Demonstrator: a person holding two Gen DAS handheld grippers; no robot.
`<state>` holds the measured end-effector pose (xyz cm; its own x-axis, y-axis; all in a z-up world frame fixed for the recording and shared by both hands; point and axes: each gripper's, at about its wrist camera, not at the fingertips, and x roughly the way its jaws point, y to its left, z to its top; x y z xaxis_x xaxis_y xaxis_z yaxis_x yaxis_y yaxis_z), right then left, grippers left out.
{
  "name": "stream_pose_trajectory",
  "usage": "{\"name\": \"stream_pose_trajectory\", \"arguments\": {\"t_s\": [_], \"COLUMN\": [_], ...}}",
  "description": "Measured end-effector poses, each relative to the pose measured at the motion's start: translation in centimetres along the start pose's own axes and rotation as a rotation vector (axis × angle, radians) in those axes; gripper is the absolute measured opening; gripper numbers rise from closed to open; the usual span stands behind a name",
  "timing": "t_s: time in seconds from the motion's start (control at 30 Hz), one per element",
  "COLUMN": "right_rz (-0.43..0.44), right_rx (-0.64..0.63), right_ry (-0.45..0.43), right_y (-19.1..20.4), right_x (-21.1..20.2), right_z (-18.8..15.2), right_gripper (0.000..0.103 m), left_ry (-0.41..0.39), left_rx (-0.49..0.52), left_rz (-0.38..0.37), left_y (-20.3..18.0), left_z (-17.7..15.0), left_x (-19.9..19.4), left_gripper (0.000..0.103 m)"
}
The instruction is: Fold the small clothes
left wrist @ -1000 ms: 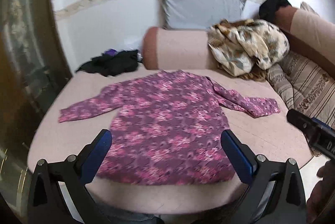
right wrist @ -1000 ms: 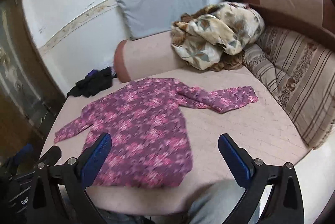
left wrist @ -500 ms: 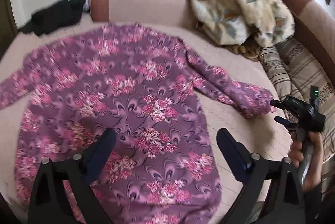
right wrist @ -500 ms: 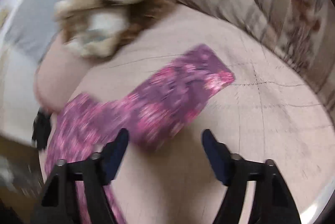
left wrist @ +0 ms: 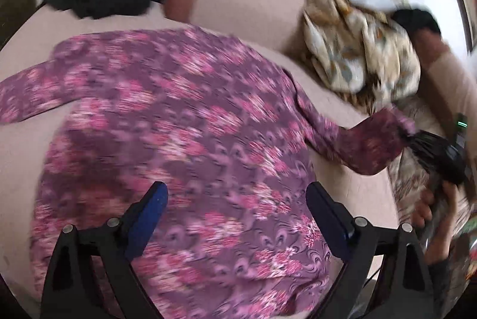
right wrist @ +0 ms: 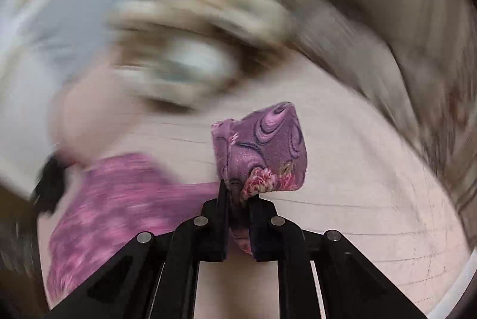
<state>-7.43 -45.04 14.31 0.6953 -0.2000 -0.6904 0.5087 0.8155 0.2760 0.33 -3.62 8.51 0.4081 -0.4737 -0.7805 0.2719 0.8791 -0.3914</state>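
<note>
Pinching the cuff of the purple floral blouse (left wrist: 184, 140) between closing jaws, the right gripper (right wrist: 238, 196) lifts the right sleeve (right wrist: 262, 152) off the pink sofa seat (right wrist: 357, 184). Nearer, the left gripper (left wrist: 237, 199) hovers spread over the hem, holding nothing. No fold is made yet; the blouse lies flat.

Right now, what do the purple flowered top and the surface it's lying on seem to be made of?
The top looks like thin, soft printed fabric, matte, perhaps a light knit: its sleeve end folds limply where the right hand-held gripper is closing on it. The surface looks like a padded cushion under a plain pink, matte cloth cover with faint creases; the weave is too blurred to tell.
</note>
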Motion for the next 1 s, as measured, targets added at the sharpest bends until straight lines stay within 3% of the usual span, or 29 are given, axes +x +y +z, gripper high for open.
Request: {"name": "stream_pose_trajectory", "arguments": {"t_s": [0.07, 0.2, 0.27, 0.37, 0.43, 0.53, 0.57, 0.6, 0.63, 0.7, 0.77, 0.87, 0.93, 1.0], "right_rz": [0.096, 0.273, 0.339, 0.399, 0.407, 0.407, 0.403, 0.401, 0.406, 0.457, 0.46, 0.481, 0.445, 0.352], "right_rx": [-0.157, -0.372, -0.452, -0.52, -0.558, -0.633, -0.628, -0.605, -0.562, -0.458, -0.356, -0.138, -0.017, 0.058], "right_ry": [-0.081, -0.07, -0.016, 0.133, 0.235, 0.39, 0.43, 0.447, 0.448, 0.404, 0.363, 0.359, 0.372, 0.399], "right_y": [7.4, 18.0, 21.6, 24.9, 25.8, 25.9, 25.6, 25.3, 24.3, 21.0, 17.9, 14.3, 11.7, 10.1], "right_x": [-4.1, -7.1, -6.3, -3.5, -1.7, 1.1, 1.7, 1.8, 1.4, 0.1, -0.4, 1.4, 3.3, 6.9], "right_z": [-1.7, -8.8, -13.8, -21.1, -25.2, -28.8, -29.0, -28.7, -27.7, -24.4, -21.7, -17.1, -14.1, -11.7], "right_gripper": [0.011, 0.011, 0.011, 0.011, 0.012, 0.022, 0.027, 0.04, 0.061, 0.085, 0.086, 0.086, 0.086, 0.08], "left_ry": [-0.035, -0.092, -0.102, -0.079, -0.041, 0.014, 0.032, 0.053, 0.062, 0.082, 0.114, 0.169, 0.16, 0.142], "left_rx": [-0.071, -0.182, -0.201, -0.258, -0.287, -0.313, -0.317, -0.315, -0.309, -0.284, -0.255, -0.27, -0.259, -0.217], "left_rz": [-0.014, -0.019, -0.018, 0.015, -0.016, -0.061, -0.075, -0.086, -0.084, -0.053, -0.019, -0.087, -0.086, -0.052], "left_y": [3.0, 8.9, 11.2, 14.4, 15.5, 15.4, 15.1, 14.9, 14.7, 14.1, 13.6, 13.1, 12.3, 11.1], "left_z": [0.4, 1.1, 1.1, 1.0, 1.1, 1.2, 1.2, 1.2, 1.0, 0.7, 0.0, -0.9, -0.9, -0.6], "left_x": [-2.4, -5.4, -5.2, -3.9, -2.6, -0.7, -0.1, 0.5, 0.8, 1.4, 2.0, 3.4, 4.0, 4.8], "left_gripper": [0.093, 0.093, 0.093, 0.093, 0.093, 0.093, 0.093, 0.093, 0.093, 0.093, 0.093, 0.093, 0.093, 0.093]}}
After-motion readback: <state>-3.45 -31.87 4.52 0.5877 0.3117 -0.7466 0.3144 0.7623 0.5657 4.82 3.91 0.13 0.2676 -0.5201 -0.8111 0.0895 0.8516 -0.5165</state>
